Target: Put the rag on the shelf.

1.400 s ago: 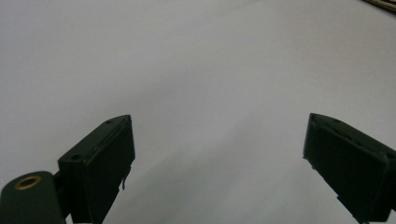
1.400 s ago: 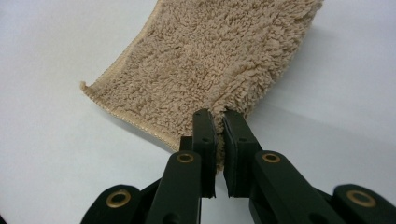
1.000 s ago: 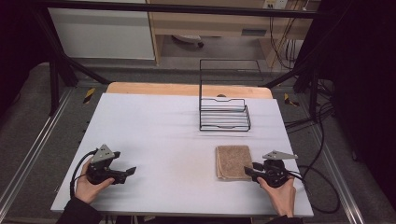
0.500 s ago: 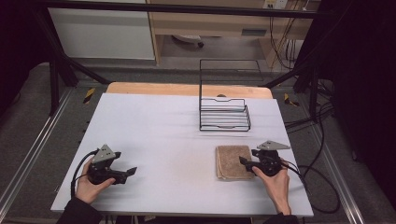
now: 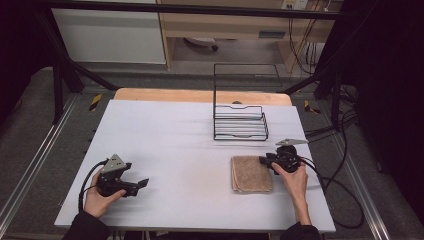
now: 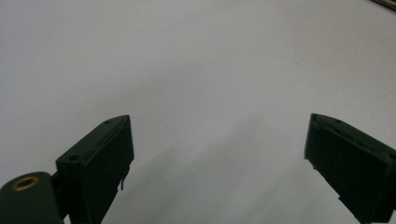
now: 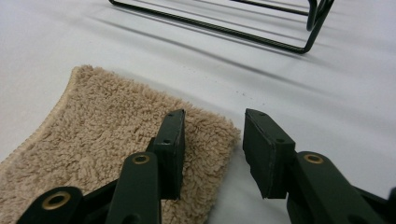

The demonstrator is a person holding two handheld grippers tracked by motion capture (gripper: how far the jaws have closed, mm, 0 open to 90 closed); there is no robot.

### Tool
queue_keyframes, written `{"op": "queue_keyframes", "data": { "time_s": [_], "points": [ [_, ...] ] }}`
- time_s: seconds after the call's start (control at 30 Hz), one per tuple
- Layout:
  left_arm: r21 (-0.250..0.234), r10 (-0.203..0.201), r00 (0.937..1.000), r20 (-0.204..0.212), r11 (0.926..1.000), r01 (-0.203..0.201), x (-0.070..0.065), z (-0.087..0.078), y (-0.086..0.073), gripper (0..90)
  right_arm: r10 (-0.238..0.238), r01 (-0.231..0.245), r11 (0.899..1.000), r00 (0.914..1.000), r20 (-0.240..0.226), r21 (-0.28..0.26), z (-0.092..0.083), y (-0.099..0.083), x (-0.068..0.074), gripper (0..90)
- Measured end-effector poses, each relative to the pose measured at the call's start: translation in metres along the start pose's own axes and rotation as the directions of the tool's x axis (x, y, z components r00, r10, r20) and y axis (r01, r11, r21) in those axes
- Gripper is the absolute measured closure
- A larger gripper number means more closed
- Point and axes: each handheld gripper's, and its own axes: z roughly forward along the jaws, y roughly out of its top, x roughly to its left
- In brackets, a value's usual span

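Observation:
A folded tan terry towel (image 5: 251, 174) lies flat on the white table (image 5: 175, 130), right of centre. My right gripper (image 5: 263, 161) rests low at the towel's far right corner, pointing left. In the right gripper view the towel (image 7: 116, 140) has one jaw lying over its pile and the other over bare table. The corner sits between them, and a gap remains beside the second jaw. These jaws have just been closing, and the right gripper (image 7: 214, 116) is still open. My left gripper (image 5: 145, 182) lies near the front left, open wide over bare table (image 6: 217, 121).
A black wire rack (image 5: 240, 122) stands on the table behind the towel, its base bars close ahead in the right gripper view (image 7: 261, 32). Cables trail off both grippers. A wooden strip (image 5: 200, 96) edges the table's far side.
My right gripper has slid away from the person along the towel's right edge to its far corner. The left gripper has stayed put.

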Motion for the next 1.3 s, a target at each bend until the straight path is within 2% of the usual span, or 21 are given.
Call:
{"op": "queue_keyframes", "data": {
  "time_s": [0.2,0.43,0.53,0.63,0.77,0.87,0.93,1.13,1.3],
  "points": [
    [0.009,-0.011,0.9999,0.013,0.9999,0.011,-0.004,0.005,0.003,7.8,-0.011,0.012,0.999,0.9996,-0.025,0.030,0.004,-0.002,-0.002,66.8],
    [0.006,-0.022,0.9996,0.019,0.9997,0.022,-0.015,0.009,0.013,6.5,-0.023,0.023,0.999,0.9995,-0.022,0.023,0.005,-0.006,0.001,67.7],
    [0.007,-0.026,0.9994,0.023,0.9996,0.026,-0.020,0.013,0.020,5.3,-0.036,0.036,0.999,0.9993,-0.003,-0.002,0.005,-0.010,0.004,67.6],
    [0.006,-0.028,0.9993,0.023,0.9996,0.028,-0.027,0.018,0.028,5.3,-0.036,0.036,0.999,0.9993,0.004,-0.006,0.005,-0.011,0.005,67.4],
    [-0.004,-0.003,0.9990,0.044,1.0000,0.003,-0.039,0.024,0.040,5.0,-0.054,0.054,0.998,0.9985,0.007,-0.008,0.004,-0.012,0.006,66.7],
    [-0.002,0.020,0.9982,0.056,0.9998,-0.020,-0.051,0.034,0.055,5.6,-0.041,0.041,0.999,0.9992,0.003,-0.004,0.004,-0.011,0.006,67.0],
    [-0.001,0.023,0.9979,0.061,0.9997,-0.023,-0.054,0.037,0.059,5.9,-0.039,0.039,0.999,0.9993,0.002,-0.001,0.004,-0.011,0.006,67.3],
    [-0.002,0.043,0.9956,0.083,0.9991,-0.043,-0.073,0.054,0.083,8.6,-0.023,0.023,1.000,0.9997,-0.010,0.003,0.004,-0.011,0.006,73.4],
    [-0.021,0.039,0.9948,0.094,0.9991,-0.037,-0.086,0.067,0.102,11.3,-0.006,0.006,1.000,0.9998,-0.018,0.010,0.004,-0.010,0.006,77.6]
  ]
}}
